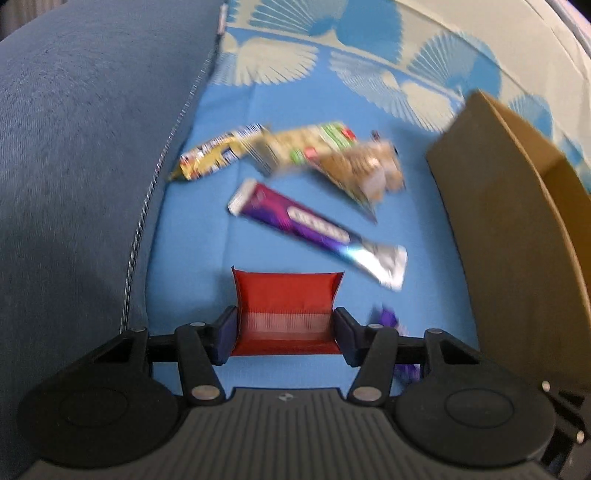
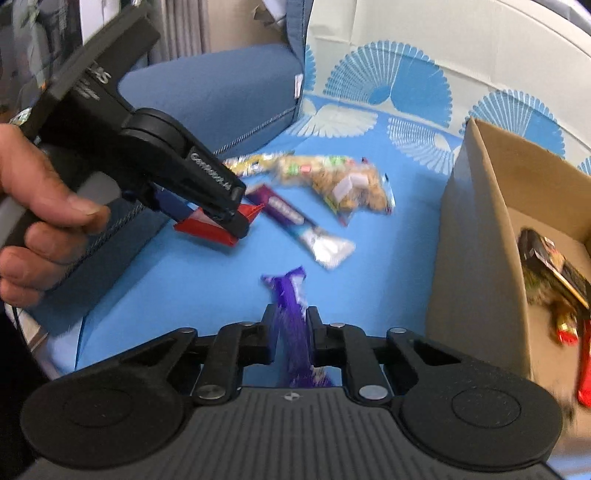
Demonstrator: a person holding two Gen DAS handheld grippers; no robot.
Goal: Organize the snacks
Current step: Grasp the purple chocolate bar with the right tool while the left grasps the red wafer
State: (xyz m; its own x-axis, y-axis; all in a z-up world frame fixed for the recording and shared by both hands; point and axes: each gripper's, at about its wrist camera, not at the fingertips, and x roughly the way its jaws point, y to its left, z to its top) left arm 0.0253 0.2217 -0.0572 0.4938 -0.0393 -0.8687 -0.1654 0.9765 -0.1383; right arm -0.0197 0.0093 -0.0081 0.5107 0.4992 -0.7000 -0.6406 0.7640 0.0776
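I've got the left hand-held gripper (image 1: 284, 330) clamped on a red packet (image 1: 286, 306) and the right hand-held gripper (image 2: 291, 330) on a purple wrapper (image 2: 291, 317), both above the blue sheet (image 2: 184, 295); next, I judge, both go across into the cardboard box (image 2: 476, 229).

A home, sitting room or bedroom by the look of it. Soft blue upholstered cushion (image 1: 85, 155) with corded seam on the left; a bright blue cloth (image 1: 192, 280) printed with pale fan shapes spread over the seat. Cardboard box (image 2: 476, 236) on the right. Curtain folds (image 2: 184, 26) far left, behind the cushion.
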